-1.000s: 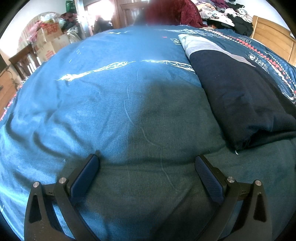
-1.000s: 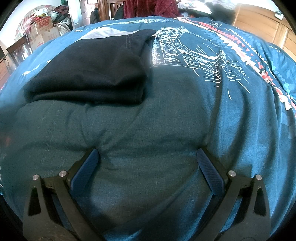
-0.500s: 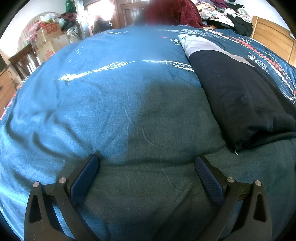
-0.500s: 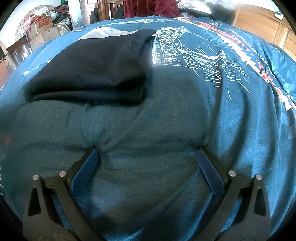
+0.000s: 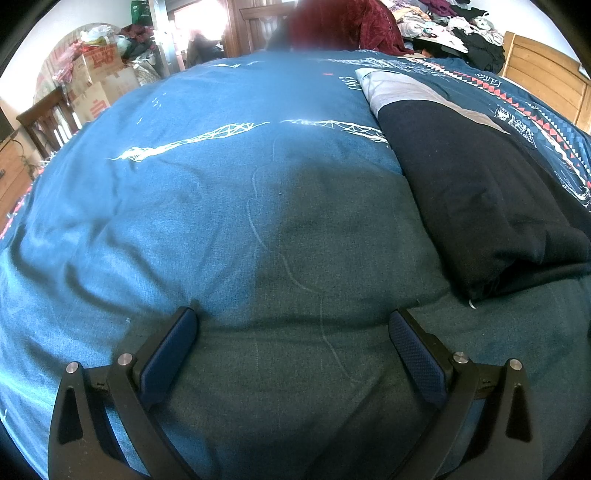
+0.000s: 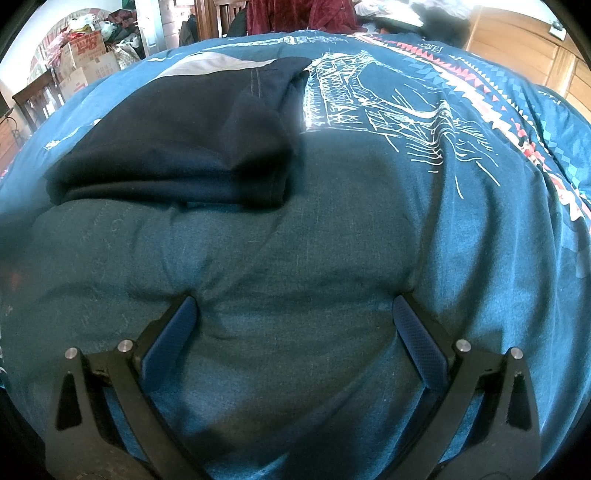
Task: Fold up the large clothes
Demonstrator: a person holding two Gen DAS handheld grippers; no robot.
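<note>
A dark navy garment with a grey panel at its far end lies folded on the blue printed bedcover. It shows at the right of the left wrist view (image 5: pixel 476 192) and at the upper left of the right wrist view (image 6: pixel 184 147). My left gripper (image 5: pixel 293 325) is open, its blue-padded fingers pressed into the bedcover (image 5: pixel 207 206), left of the garment and apart from it. My right gripper (image 6: pixel 295 314) is open too, resting on the bedcover (image 6: pixel 369 229) on the near side of the garment, with nothing between its fingers.
A dark red cloth (image 5: pixel 343 22) hangs past the bed's far edge. Loose clothes (image 5: pixel 461 26) are piled at the far right by a wooden headboard (image 5: pixel 543 74). Cardboard boxes (image 5: pixel 99 77) and a wooden chair (image 5: pixel 48 118) stand at the far left.
</note>
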